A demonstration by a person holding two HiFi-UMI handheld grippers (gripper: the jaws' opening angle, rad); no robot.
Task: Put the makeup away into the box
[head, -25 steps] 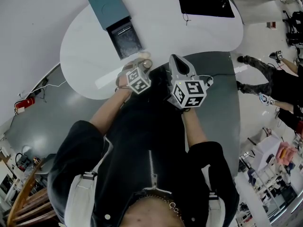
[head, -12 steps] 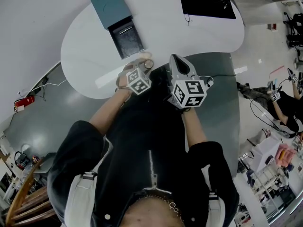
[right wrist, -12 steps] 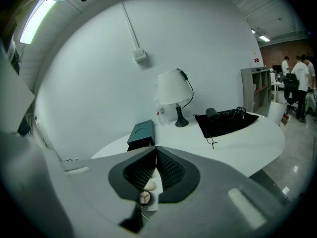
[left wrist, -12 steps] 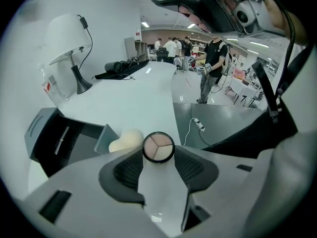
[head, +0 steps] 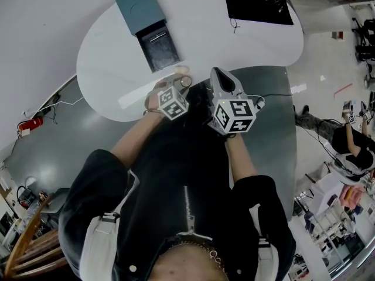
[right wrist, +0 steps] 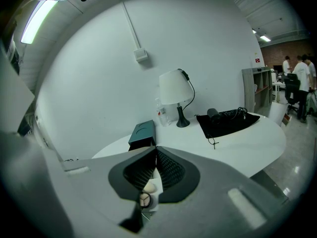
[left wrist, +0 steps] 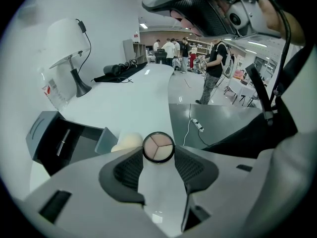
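A round compact (left wrist: 158, 147) with three pale shades sits between the tips of my left gripper (left wrist: 158, 151), whose pads press on its rim. It is just above the near edge of the white table (head: 234, 40). A beige sponge (left wrist: 128, 142) lies right beside the compact, on its left. The teal box (head: 138, 6) stands open at the table's far left. Its dark tray (head: 159, 48) holds a thin stick (left wrist: 60, 143). My right gripper (right wrist: 156, 149) is shut and empty, and it hovers to the right of the left one (head: 179, 81).
A white lamp (left wrist: 69, 43) and a clear bottle (left wrist: 52, 90) stand at the back of the table beside a black cloth with cables (head: 258, 2). A cable (left wrist: 195, 125) lies on the grey floor beyond the table's edge. Several people stand far off.
Both grippers keep their places and the compact stays between the left jaws. A person on the floor at the right has moved off toward the picture's edge.
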